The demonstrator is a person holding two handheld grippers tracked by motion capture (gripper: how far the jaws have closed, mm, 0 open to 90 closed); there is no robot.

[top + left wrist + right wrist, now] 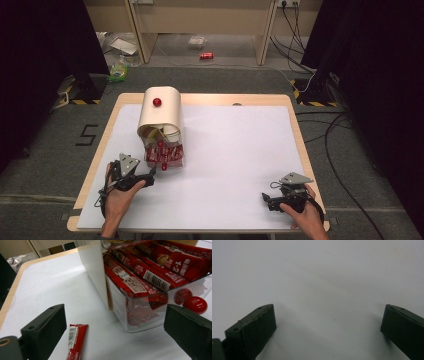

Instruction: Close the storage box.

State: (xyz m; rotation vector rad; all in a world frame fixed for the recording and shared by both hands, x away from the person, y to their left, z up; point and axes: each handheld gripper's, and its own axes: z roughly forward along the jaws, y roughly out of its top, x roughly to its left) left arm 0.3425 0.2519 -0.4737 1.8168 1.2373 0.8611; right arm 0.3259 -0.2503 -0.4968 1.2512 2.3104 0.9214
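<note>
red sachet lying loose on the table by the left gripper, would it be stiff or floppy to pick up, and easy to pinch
The red sachet looks like a thin, flat foil stick, so probably light and somewhat bendy. It lies flat on the white table, so the open left gripper may struggle to get under it. Its glossy wrapper could slip.

We see the red foil sachet (75, 342) below the clear plastic box (140, 315) cut off by the picture's bottom edge, its print too small to read
</note>
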